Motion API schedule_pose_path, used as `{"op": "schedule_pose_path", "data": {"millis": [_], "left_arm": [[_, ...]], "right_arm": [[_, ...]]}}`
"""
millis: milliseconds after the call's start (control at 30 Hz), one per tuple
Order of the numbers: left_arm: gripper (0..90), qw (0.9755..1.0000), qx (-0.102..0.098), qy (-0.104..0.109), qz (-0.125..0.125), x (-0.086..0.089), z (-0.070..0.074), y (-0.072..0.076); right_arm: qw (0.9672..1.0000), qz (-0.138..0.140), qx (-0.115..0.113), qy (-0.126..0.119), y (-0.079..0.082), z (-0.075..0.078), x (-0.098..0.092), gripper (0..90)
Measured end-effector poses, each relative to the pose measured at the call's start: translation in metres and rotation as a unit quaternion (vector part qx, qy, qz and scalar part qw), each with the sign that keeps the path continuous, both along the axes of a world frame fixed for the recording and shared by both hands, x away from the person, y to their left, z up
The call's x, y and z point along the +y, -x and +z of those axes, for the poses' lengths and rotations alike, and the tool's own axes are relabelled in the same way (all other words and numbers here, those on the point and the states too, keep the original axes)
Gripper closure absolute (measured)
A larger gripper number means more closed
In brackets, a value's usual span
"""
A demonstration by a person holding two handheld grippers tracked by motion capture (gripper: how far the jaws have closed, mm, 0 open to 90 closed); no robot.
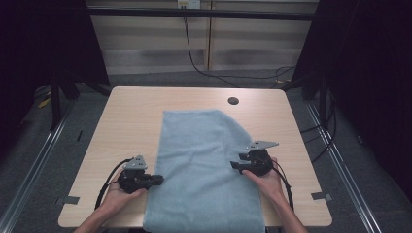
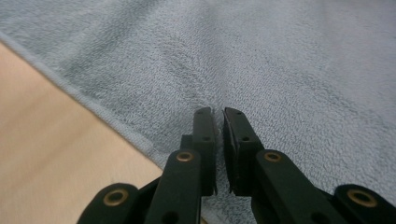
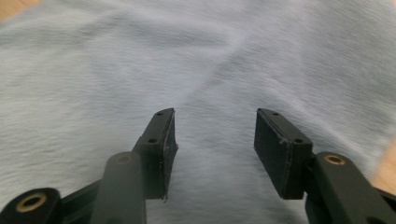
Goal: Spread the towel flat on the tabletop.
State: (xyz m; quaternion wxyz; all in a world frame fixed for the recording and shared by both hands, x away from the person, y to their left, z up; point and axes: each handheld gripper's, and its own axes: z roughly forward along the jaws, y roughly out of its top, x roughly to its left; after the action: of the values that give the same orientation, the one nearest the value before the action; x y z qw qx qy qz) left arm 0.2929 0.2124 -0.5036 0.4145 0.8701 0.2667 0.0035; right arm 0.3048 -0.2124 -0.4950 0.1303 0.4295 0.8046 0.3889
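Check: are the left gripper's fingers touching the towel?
Touching. In the left gripper view the fingers pinch a small fold of the towel, which puckers at their tips.

Dim, soft overhead light; dark surroundings; the right gripper view is motion-blurred.

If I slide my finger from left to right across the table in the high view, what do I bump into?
Left hand → left gripper → light blue towel → right gripper → right hand

The right tongs [image 3: 215,135] hang with jaws apart over the pale blue towel [image 3: 140,60], nothing between them.
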Motion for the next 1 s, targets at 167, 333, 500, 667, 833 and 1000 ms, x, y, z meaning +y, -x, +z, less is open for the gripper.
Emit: {"op": "schedule_pose_path", "data": {"millis": [167,333,500,667,833,1000], "left_arm": [[72.1,0.9998,0.000,0.020,0.007,0.015,0.006,0.009],[61.6,0.9971,-0.017,0.039,0.063,0.008,0.013,-0.026],[65.5,0.9954,-0.025,0.006,0.093,-0.011,-0.001,-0.047],[69.1,0.9971,-0.035,-0.007,0.067,-0.010,-0.002,-0.028],[69.0,0.9992,-0.009,0.001,0.038,0.001,0.000,0.003],[62.9,0.9989,-0.019,0.016,0.041,0.006,0.007,0.001]], "right_arm": [[0.9994,0.017,-0.002,0.029,0.001,-0.009,0.015,58.1],[0.9989,0.035,-0.013,0.026,0.006,-0.010,0.022,76.3],[0.9984,0.052,-0.008,0.020,0.020,-0.010,0.023,83.0],[0.9977,0.066,0.006,0.016,0.045,-0.007,0.021,82.6],[0.9964,0.081,0.023,0.013,0.077,-0.004,0.019,74.2],[0.9983,0.053,0.010,-0.019,0.070,0.008,0.007,65.6]]}}
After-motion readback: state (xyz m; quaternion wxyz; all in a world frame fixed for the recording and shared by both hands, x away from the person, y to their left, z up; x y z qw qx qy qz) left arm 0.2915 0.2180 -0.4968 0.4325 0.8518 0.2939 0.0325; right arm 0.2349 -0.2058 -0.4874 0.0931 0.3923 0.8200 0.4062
